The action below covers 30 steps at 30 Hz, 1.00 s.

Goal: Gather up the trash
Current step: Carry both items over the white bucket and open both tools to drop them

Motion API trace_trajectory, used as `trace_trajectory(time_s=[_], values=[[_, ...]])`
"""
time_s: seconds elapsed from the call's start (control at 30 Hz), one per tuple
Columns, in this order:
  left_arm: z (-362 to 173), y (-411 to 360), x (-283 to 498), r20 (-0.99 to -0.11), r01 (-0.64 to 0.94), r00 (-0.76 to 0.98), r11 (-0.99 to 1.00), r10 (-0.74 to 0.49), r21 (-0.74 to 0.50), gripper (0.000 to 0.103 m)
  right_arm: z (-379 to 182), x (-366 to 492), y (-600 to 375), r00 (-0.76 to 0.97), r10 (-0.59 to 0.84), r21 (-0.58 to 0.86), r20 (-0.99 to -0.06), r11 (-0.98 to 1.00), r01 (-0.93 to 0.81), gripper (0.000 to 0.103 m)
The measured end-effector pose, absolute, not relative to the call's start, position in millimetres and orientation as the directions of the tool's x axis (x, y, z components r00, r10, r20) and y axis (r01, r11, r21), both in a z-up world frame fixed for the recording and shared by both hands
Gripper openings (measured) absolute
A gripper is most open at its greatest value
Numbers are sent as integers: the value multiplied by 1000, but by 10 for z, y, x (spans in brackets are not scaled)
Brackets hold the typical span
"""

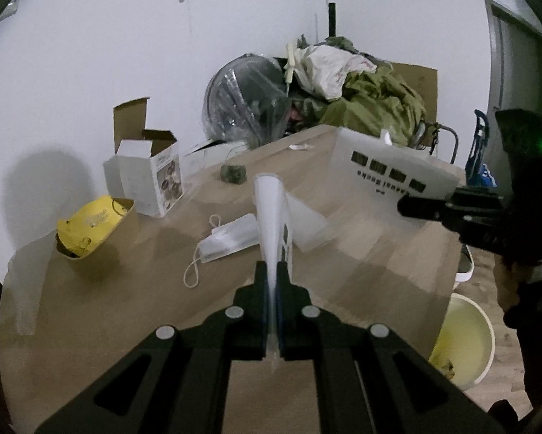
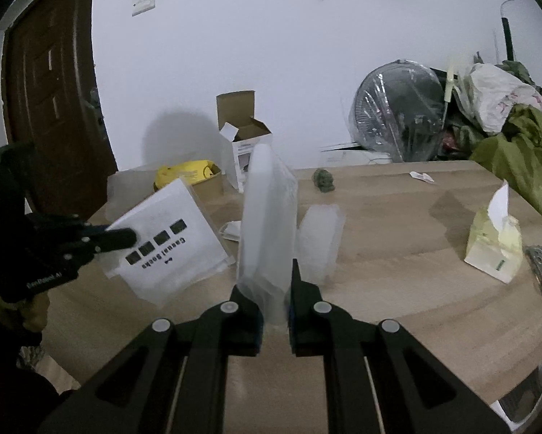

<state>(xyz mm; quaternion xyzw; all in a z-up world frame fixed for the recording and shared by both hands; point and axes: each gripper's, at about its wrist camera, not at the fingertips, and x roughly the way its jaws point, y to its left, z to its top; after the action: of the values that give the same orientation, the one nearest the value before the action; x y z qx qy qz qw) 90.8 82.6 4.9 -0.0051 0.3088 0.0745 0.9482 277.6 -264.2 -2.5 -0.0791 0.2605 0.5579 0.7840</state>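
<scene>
My left gripper [image 1: 271,271] is shut on a white "Casual Socks" packet [image 1: 272,213], held edge-on above the wooden table [image 1: 126,318]; the same packet shows in the right wrist view [image 2: 169,242] with the left gripper [image 2: 126,238] on it. My right gripper [image 2: 267,282] is shut on a frosted plastic packet [image 2: 267,217], held upright; in the left wrist view that packet [image 1: 397,166] shows "Casual Socks" print and the right gripper [image 1: 405,208]. A face mask [image 1: 227,238], a yellow wrapper in a paper cup [image 1: 90,228] and a tissue pack [image 2: 495,246] lie on the table.
An open white carton [image 1: 148,177] stands at the table's far side. A small green lump [image 2: 323,181] and a paper scrap [image 2: 421,177] lie farther back. A pale bin [image 1: 466,340] stands on the floor beside the table. A wrapped fan [image 2: 397,115] and green cloth [image 2: 517,155] are piled behind.
</scene>
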Motion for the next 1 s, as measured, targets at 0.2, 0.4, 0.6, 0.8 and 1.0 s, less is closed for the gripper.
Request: trace_trajectory(time_s=[0.2,0.4,0.6,0.8,1.0], values=[[100,642,877,-566,-105,817,994,105,32,3,-61,2778,-2884,272,825,173,-496,401,-900,9],[139,432,897,-554,-60,830,998,68,33,3,-108,2804,-3169,303,811,178,-500,438,-881,9],[146,203,963,-553,-8,833,999,31,43,3,-189,2846,-3493,342,796,193,-499,487,-852,9],[133,-38,1008,-552,47,834,998,-16,42,3,-296,2858,-3797,372,774,201,-513,529,-824,9],[91,-303,1050,-558,103,828,993,-58,50,3,-401,2857,-4124,403,751,209,-523,571,-794,9]])
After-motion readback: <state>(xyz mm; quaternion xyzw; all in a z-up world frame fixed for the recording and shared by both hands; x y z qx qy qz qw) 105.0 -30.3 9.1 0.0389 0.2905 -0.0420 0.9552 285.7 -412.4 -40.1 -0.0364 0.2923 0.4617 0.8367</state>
